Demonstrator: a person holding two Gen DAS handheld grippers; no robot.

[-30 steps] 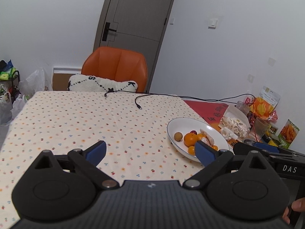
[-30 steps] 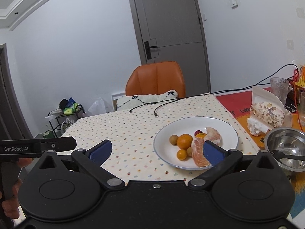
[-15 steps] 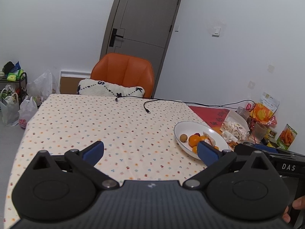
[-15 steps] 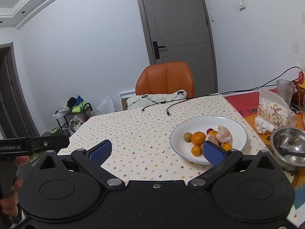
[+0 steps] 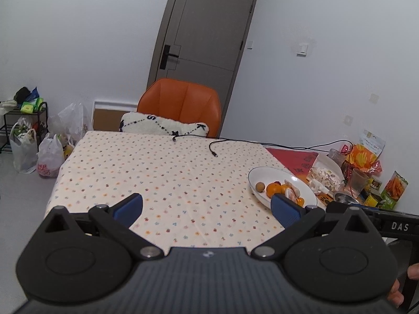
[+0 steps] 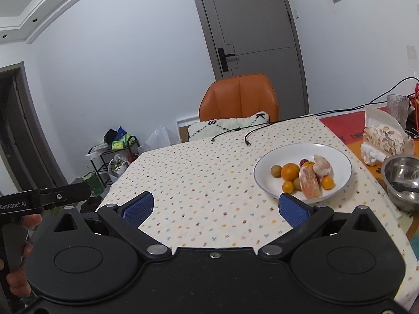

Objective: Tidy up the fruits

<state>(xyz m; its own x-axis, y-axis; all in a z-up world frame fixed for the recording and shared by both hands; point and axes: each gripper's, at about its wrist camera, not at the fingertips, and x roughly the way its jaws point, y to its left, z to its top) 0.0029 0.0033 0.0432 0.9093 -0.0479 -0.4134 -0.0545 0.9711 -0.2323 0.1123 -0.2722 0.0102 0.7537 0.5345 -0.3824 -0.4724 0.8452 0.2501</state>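
Since a second ago both grippers have drawn back from the white plate [image 6: 340, 157], which sits smaller and farther off in each view.

Left wrist view: left gripper [image 5: 207, 208] hangs above the dotted tablecloth on the desk [image 5: 157, 172], jaws wide, nothing between the blue pads. The plate [image 5: 258, 176] lies at 2 o'clock, just beyond the right pad, with the fruit piled toward its near side. Snack bags and a glass [image 5: 357, 179] crowd the desk edge at 3 o'clock. Orange chair [image 5: 180, 104] at 12, a black cable [image 5: 217, 144] trailing across the far cloth.

Right wrist view: right gripper [image 6: 214, 206] is also clear of the desk, jaws wide and empty. On the plate at 1 o'clock: an orange [image 6: 290, 171], two peeled citrus pieces [image 6: 309, 183], small kumquats [image 6: 288, 186], a brown longan [image 6: 276, 170]. Steel bowl [image 6: 398, 167] at 3 o'clock, just beside the plate. The other gripper's handle, held in a hand [image 6: 18, 277], shows at 9.
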